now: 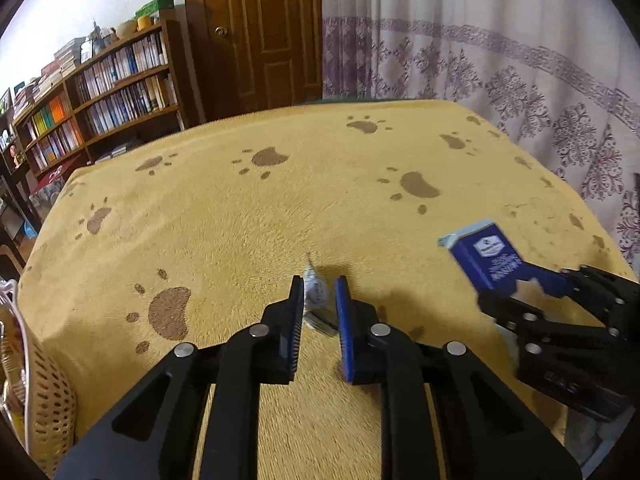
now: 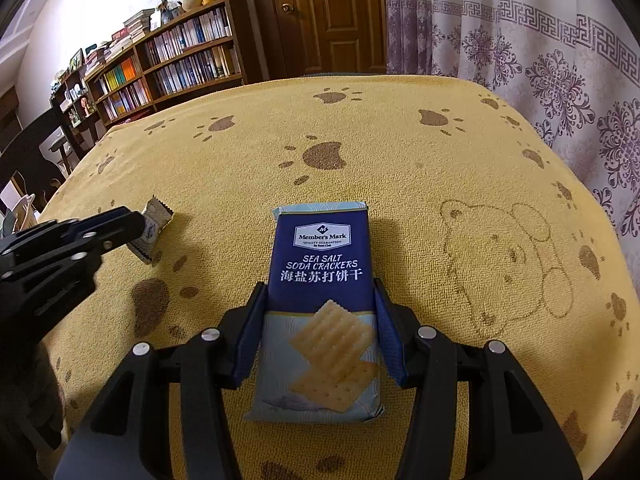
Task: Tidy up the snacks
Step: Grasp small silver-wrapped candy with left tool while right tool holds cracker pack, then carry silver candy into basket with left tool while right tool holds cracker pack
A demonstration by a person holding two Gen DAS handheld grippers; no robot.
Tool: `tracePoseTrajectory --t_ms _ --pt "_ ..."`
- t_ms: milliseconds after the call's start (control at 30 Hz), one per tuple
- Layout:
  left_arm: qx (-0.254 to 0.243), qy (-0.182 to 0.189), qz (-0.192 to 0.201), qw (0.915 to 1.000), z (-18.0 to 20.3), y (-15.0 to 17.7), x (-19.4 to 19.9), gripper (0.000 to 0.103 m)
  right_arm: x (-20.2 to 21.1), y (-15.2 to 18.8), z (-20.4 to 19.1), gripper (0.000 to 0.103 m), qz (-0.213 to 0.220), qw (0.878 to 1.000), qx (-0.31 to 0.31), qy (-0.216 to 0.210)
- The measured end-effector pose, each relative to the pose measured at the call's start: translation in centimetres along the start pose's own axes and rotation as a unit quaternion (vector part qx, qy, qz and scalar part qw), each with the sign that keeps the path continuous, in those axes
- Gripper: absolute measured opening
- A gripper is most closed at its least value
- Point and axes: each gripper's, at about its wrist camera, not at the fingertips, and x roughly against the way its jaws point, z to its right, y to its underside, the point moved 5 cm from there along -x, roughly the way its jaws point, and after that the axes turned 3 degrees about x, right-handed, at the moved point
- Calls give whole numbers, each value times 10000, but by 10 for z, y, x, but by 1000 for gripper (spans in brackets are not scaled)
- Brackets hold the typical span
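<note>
A blue and white pack of sea salt soda crackers sits lengthwise between the fingers of my right gripper, which is shut on its lower half. The left wrist view shows the same cracker pack at the right, held up over the cloth by the right gripper. My left gripper is shut on a small silvery wrapped snack, which stands on edge between the pads. In the right wrist view that small snack pokes out of the left gripper at the far left.
A yellow paw-print cloth covers the table. A cream perforated basket holding packets stands at the near left edge. Beyond the table are a bookshelf, a wooden door and a patterned curtain.
</note>
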Motion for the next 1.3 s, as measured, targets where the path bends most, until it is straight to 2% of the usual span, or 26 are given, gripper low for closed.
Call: tracePoseTrajectory --t_ms 200,333,600,767,933,1300 --pt "30 -83 -29 10000 -4 1 -1 16 0 0 0 51 1 10000 1 -1" --pt "131 -155 -183 9996 -11 5 -13 17 0 0 0 51 2 10000 -1 -5" --pt "153 -157 -338 9992 -16 11 -29 28 0 0 0 51 2 10000 -2 -4" --pt "161 -115 -404 9990 -17 11 -34 26 0 0 1 51 4 10000 -7 -11" --pt "121 -95 -235 9996 -14 12 -21 18 0 0 1 51 8 10000 -18 -25" --pt "164 -128 189 9996 -18 18 32 18 1 1 0 51 20 10000 -51 -69"
